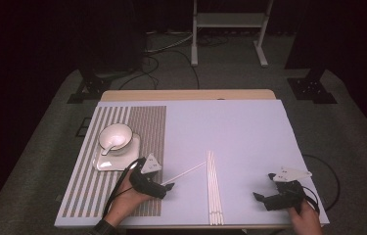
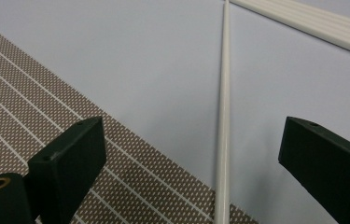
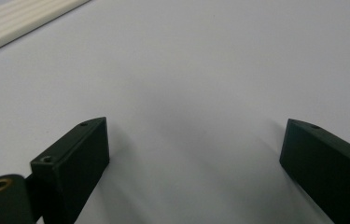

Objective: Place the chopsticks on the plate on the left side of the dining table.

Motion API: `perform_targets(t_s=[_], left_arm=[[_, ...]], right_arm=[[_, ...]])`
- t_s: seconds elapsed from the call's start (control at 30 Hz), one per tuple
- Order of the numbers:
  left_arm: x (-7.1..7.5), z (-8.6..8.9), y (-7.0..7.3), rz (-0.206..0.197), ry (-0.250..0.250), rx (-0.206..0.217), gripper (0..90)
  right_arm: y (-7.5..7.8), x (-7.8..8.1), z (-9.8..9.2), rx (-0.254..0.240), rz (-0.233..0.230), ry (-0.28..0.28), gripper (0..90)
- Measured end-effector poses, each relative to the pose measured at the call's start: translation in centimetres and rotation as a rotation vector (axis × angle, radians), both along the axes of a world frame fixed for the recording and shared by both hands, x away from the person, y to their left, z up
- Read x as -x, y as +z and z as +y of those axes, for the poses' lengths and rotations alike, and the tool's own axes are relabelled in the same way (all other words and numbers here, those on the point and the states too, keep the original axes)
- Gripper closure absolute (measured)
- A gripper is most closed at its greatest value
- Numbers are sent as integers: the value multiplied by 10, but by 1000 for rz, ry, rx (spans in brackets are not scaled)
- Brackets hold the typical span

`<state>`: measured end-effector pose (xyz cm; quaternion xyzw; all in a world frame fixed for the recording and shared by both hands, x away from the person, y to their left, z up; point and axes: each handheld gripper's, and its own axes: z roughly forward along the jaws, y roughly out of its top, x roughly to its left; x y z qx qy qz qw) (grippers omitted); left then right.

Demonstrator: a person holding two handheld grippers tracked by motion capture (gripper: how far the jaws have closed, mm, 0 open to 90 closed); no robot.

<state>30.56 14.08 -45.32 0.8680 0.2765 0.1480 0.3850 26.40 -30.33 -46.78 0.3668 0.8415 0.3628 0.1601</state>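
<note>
A single white chopstick [image 1: 188,171] lies slanted on the pale table [image 1: 240,127], its near end by my left gripper [image 1: 170,185]. In the left gripper view the chopstick [image 2: 222,116] runs up between the jaws, which stand wide apart and clear of it; my left gripper [image 2: 193,135] is open just above the edge of the striped placemat [image 2: 32,112]. A row of several white chopsticks [image 1: 214,188] lies side by side in the middle. My right gripper [image 1: 264,187] rests at the front right, and its own view shows this gripper [image 3: 196,126] open over bare table.
A white bowl [image 1: 116,136] with a white spoon [image 1: 108,147] stands on a square white plate [image 1: 103,164] on the striped placemat [image 1: 147,127] at the left. The row of chopsticks [image 3: 18,21] lies off to the right gripper's upper left. Cables trail from both grippers.
</note>
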Motion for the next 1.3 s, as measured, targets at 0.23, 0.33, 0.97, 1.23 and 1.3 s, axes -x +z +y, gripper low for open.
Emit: perform_targets(t_s=[0.23, 0.33, 0.97, 1.23, 1.3], left_arm=[[1, 3, -1, 10, -14, 18, 219], [1, 3, -1, 16, -33, 18, 264], [1, 5, -3, 60, -77, 24, 663], [3, 3, -3, 57, -77, 24, 747], [4, 2, -4, 53, -73, 25, 755]], right_arm=[[0, 0, 0, 0, 0, 0, 67], [0, 0, 0, 0, 0, 0, 67], [0, 0, 0, 0, -1, 0, 67], [0, 0, 0, 0, -1, 0, 67], [0, 0, 0, 0, 0, -1, 68]])
